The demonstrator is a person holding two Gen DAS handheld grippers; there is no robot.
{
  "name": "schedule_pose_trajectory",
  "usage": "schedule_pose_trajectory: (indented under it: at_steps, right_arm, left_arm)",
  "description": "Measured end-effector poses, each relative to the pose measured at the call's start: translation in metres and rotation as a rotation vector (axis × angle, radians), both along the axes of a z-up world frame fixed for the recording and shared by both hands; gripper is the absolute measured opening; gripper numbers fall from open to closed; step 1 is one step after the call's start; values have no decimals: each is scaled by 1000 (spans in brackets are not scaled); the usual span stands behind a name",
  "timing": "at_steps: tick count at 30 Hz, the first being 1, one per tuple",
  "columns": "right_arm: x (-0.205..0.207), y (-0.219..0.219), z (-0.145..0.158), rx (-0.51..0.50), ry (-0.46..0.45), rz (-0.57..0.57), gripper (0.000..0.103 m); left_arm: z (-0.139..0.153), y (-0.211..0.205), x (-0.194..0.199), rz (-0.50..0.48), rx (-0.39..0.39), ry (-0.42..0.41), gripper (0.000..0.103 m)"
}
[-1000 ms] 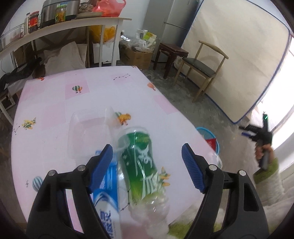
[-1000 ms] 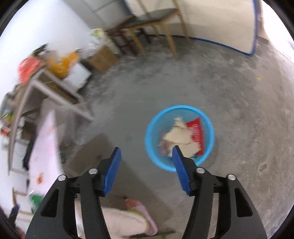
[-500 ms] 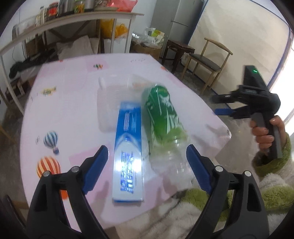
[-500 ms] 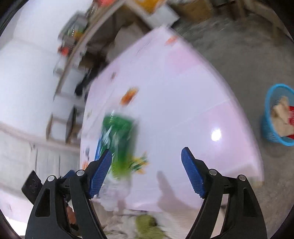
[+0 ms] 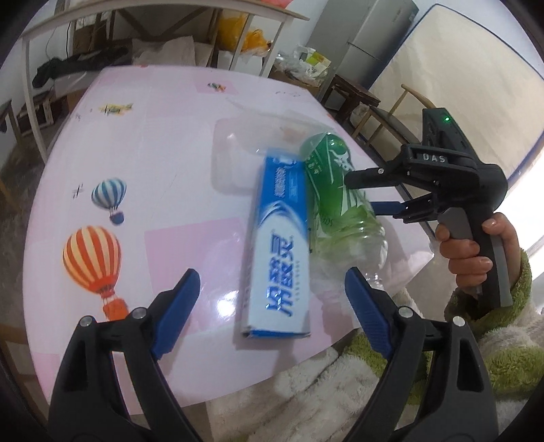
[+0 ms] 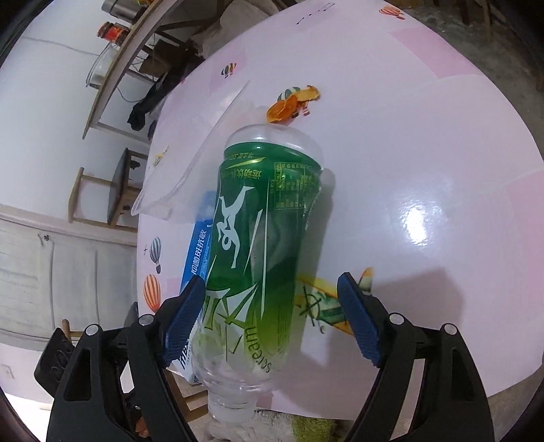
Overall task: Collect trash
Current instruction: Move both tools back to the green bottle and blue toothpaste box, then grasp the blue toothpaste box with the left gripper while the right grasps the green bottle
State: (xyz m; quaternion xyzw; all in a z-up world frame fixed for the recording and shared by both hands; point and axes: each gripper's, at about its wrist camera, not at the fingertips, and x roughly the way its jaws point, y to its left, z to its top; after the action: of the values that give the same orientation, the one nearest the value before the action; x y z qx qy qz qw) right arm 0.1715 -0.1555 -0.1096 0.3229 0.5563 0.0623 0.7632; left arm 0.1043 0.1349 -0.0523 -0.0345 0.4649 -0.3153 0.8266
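A clear plastic bottle with a green label [image 5: 326, 176] [image 6: 258, 238] lies on the pink table [image 5: 153, 136] [image 6: 425, 153], its neck over the near edge. Beside it lies a blue and white toothpaste box [image 5: 278, 244] [image 6: 199, 251]. Behind both is a clear plastic container [image 5: 238, 156] [image 6: 190, 176]. My left gripper [image 5: 272, 289] is open, hanging above the near end of the box. My right gripper [image 6: 270, 289] [image 5: 369, 192] is open and straddles the bottle's lower half; its left pad is close to the label and its right pad is well clear.
Orange peel [image 6: 289, 102] lies past the bottle. A hand in a green fleece sleeve [image 5: 469, 251] holds the right gripper at the table's right edge. Beyond the table are a white shelf table [image 5: 170, 10], a wooden chair [image 5: 391, 112] and a fridge [image 5: 367, 34].
The right gripper swung from above the blue basket on the floor over to the table and now straddles the bottle. The left gripper shifted from the bottle to over the toothpaste box.
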Motion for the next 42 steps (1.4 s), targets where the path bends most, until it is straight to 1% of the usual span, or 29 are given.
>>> schedule_pose_trajectory:
  at_steps: [5, 9, 12, 14, 15, 16, 20, 22, 24, 26, 28, 29, 31, 32, 33, 34, 35, 37, 42]
  right_arm:
    - [2, 7, -1, 10, 20, 19, 78]
    - [4, 10, -9, 11, 48, 40, 78]
    - [3, 12, -14, 29, 45, 42, 77]
    - [0, 9, -11, 48, 25, 46, 68]
    - [-2, 6, -9, 48, 16, 46, 66]
    - [-6, 1, -6, 39, 2, 44, 62]
    - [-20, -22, 0, -27, -10, 0, 61]
    - [-27, -34, 1, -51, -14, -23, 61]
    - [-33, -44, 4, -81, -19, -37, 61]
    - [-38, -53, 6, -113, -27, -52, 61]
    - [-41, -61, 6, -114, -32, -68, 61]
    - [-42, -64, 5, -112, -35, -73, 61]
    - [-43, -68, 5, -113, -45, -80, 61]
    - [-44, -69, 4, -112, -51, -81, 61]
    - [-44, -69, 4, -107, -56, -80, 61]
    - [-43, -68, 3, -101, -60, -79, 61]
    - [-43, -69, 2, -95, -64, -78, 61]
    - [-43, -70, 2, -86, -70, -73, 61]
    - [-44, -72, 2, -92, -80, -64, 61]
  left_arm:
    - [-9, 7, -1, 0, -8, 34, 83]
    - [-16, 5, -2, -2, -35, 66, 83]
    - [-18, 4, -1, -7, -53, 72, 83]
    - [-19, 1, 3, -12, -65, 74, 83]
    - [-19, -2, 5, -15, -72, 75, 83]
    - [-19, -4, 8, -18, -76, 76, 83]
    - [-21, -16, 23, -11, -82, 79, 83]
    - [-21, -27, 31, -7, -43, 65, 83]
    - [-21, -41, 35, 1, 25, 34, 83]
    - [-20, -59, 38, -9, 115, -27, 83]
    - [-21, -71, 41, -23, 168, -48, 82]
    - [-21, -77, 42, -23, 185, -47, 80]
    - [-23, -85, 44, -35, 197, -27, 67]
    - [-24, -87, 46, -40, 199, -20, 63]
    - [-25, -90, 46, -47, 202, -14, 56]
    - [-26, -90, 46, -57, 199, -9, 47]
    - [-27, -92, 46, -68, 194, 2, 45]
    - [-28, -93, 43, -76, 191, 11, 45]
    - [-28, -95, 17, -153, 198, 35, 45]
